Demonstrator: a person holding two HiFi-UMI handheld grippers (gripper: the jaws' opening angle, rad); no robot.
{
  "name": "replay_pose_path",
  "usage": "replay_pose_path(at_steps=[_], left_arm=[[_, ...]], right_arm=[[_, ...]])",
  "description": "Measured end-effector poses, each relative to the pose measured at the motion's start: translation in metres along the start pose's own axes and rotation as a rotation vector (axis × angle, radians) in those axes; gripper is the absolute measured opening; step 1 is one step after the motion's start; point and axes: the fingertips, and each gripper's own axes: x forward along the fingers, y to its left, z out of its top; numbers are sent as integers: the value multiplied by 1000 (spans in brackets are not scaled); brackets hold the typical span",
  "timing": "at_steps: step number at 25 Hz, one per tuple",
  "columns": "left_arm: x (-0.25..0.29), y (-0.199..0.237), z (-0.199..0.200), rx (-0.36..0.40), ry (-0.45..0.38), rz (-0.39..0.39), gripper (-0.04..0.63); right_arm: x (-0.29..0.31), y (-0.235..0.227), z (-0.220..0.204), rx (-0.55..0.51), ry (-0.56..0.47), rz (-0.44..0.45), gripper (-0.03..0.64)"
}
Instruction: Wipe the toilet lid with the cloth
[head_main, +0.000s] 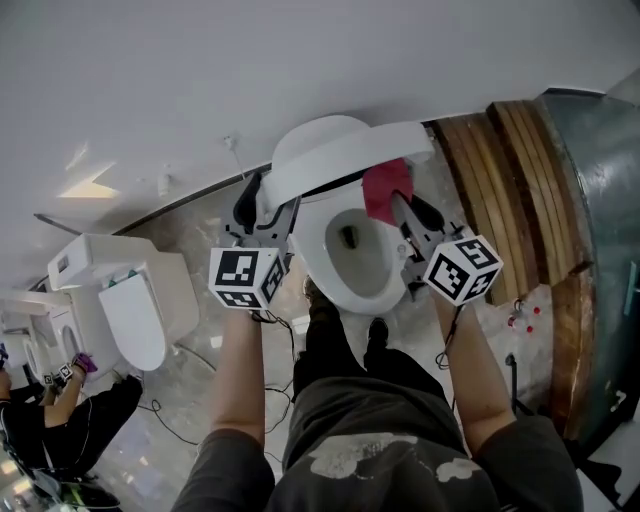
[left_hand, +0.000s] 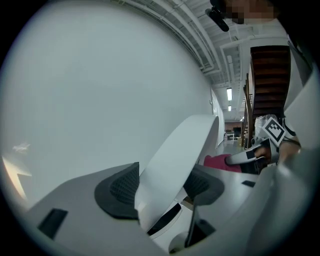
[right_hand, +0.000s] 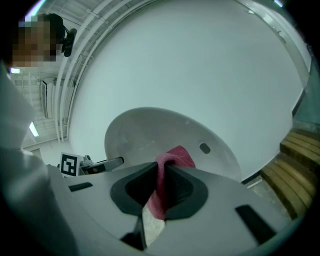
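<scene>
Right gripper (right_hand: 161, 186) pinched shut on red cloth (right_hand: 176, 155), fold bunched between pads, close to lid's inner face. Left gripper (left_hand: 162, 187) clamped on lid (left_hand: 182, 150) rim, lid half raised over bowl (head_main: 355, 262). Cloth likely light, limp; grip anywhere. Lid rigid, probably slippery; hold at rim.

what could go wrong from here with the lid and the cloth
The toilet lid stands raised, with only its edge in the left claw; if that slips, it could drop. The cloth is pinched in the right claw close to the open bowl; a loose pinch might let it fall in.
</scene>
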Motion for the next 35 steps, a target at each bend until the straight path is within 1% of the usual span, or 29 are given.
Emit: replay_pose_path(at_steps=[8,16,19,25,29,31,32,35], left_arm=[[-27,-32,-19,48,-43,44,262],[-53,-60,-47,118,-59,64,267],[-60,-68,-54,161,-81,73,267],[-68,-74,-63,178,-81,100,267],[-77,-77,-76,212,-42,113,267],[-83,-81,-83,206,-34,123,267],[-86,-84,-86,189,-37,128,267],[-96,-90,-100,105,-32,138,267]], right_arm=[[-42,-16,-36,3,58,15,41],[-64,-32,-79,28,110,29,41],[-70,-39,-90,29,131,26,41],[-81,-49,-100,14,163,11,41],[-92,-61,-100,47,143,-20,41],[-99,-67,-98,54,144,-38,41],[-102,-70,-98,53,144,-43,41],[-108,-80,-95,51,135,-56,41]])
